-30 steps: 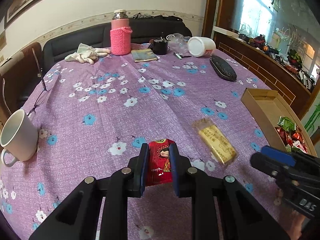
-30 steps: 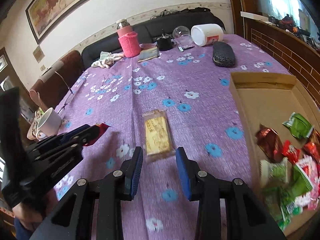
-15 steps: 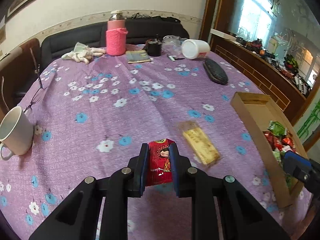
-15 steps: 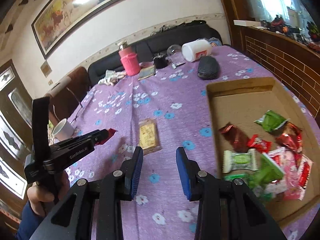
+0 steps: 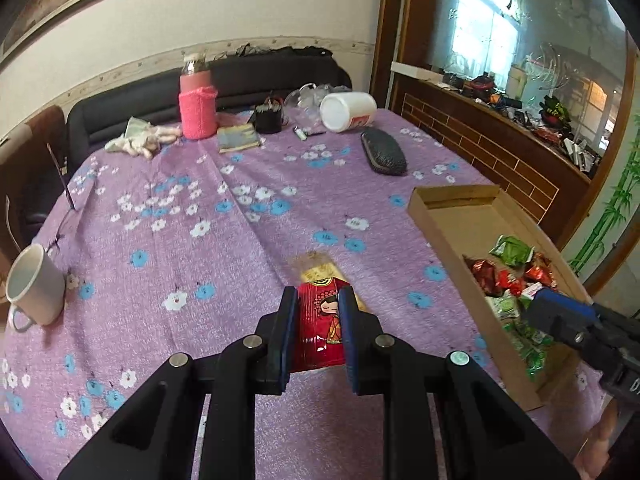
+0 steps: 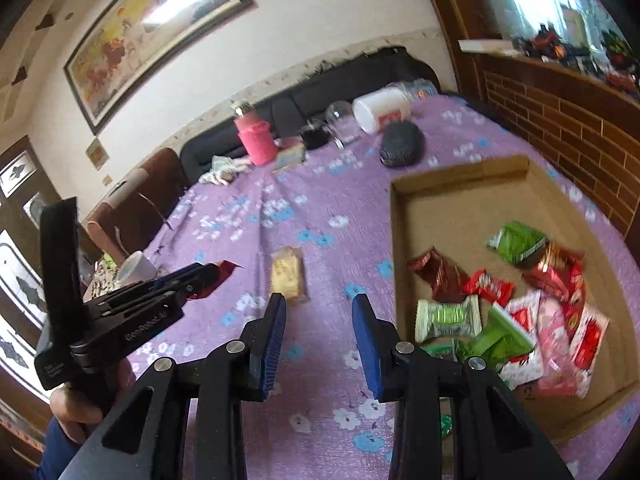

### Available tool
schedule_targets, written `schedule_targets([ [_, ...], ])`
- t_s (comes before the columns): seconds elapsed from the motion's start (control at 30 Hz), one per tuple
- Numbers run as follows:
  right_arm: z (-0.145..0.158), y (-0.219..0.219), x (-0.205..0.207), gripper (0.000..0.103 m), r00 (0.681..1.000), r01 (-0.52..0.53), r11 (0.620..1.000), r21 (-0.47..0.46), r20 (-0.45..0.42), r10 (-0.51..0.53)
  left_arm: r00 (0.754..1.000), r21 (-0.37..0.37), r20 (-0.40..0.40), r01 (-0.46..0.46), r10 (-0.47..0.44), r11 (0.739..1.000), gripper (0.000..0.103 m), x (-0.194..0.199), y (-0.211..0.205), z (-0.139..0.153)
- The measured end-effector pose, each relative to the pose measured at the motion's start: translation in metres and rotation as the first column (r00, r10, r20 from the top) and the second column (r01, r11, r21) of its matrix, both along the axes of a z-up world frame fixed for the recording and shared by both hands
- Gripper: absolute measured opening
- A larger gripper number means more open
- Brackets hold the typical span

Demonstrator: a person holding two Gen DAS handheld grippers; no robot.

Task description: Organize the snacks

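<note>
My left gripper (image 5: 318, 300) is shut on a red snack packet (image 5: 321, 326) with a cartoon girl on it and holds it above the purple flowered tablecloth (image 5: 224, 248). It also shows in the right wrist view (image 6: 216, 274) at the left, with the red packet (image 6: 226, 269) at its tip. A yellow snack bar (image 6: 286, 274) lies on the cloth, partly hidden behind the red packet in the left wrist view (image 5: 316, 268). My right gripper (image 6: 319, 308) is open and empty, just left of a cardboard tray (image 6: 460, 172) holding several snack packets (image 6: 516, 304).
A white mug (image 5: 36, 284) stands at the table's left edge. At the far side stand a pink-sleeved bottle (image 5: 197, 104), a black cup (image 5: 269, 118), a tipped white jar (image 5: 348, 111) and a dark case (image 5: 383, 153). A dark sofa (image 5: 120, 120) is behind the table.
Both grippers have risen and pulled back toward the near edge. The left one has carried the red packet to the right, over the yellow bar. The tray now fills more of the right view.
</note>
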State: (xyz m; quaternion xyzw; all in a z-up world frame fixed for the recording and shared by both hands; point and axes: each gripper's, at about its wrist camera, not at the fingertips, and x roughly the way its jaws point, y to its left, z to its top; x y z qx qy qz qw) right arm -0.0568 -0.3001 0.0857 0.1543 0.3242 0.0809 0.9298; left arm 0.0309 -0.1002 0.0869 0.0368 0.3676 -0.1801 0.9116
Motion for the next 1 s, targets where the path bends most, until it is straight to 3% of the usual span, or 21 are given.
schedule_targets([
  [0.13, 0.019, -0.021, -0.015, 0.038, 0.997, 0.054, 0.999, -0.007, 0.064, -0.054, 0.999, 0.009, 0.015, 0.030, -0.030, 1.000, 0.020, -0.004, -0.018, 0.011],
  [0.4, -0.011, -0.066, -0.025, 0.038, 0.991, 0.133, 0.990, 0.040, -0.011, -0.133, 0.986, 0.006, 0.011, 0.165, -0.165, 0.986, 0.020, -0.024, -0.079, 0.009],
  [0.57, -0.012, -0.074, -0.026, 0.038, 0.990, 0.142, 0.989, 0.044, -0.015, -0.142, 0.977, 0.006, 0.007, 0.213, -0.213, 0.977, 0.020, -0.034, -0.102, 0.006],
  [1.0, -0.012, -0.068, -0.025, 0.038, 0.991, 0.132, 0.990, 0.052, -0.014, -0.131, 0.981, -0.015, 0.002, 0.193, -0.193, 0.981, 0.020, -0.034, -0.088, 0.005],
])
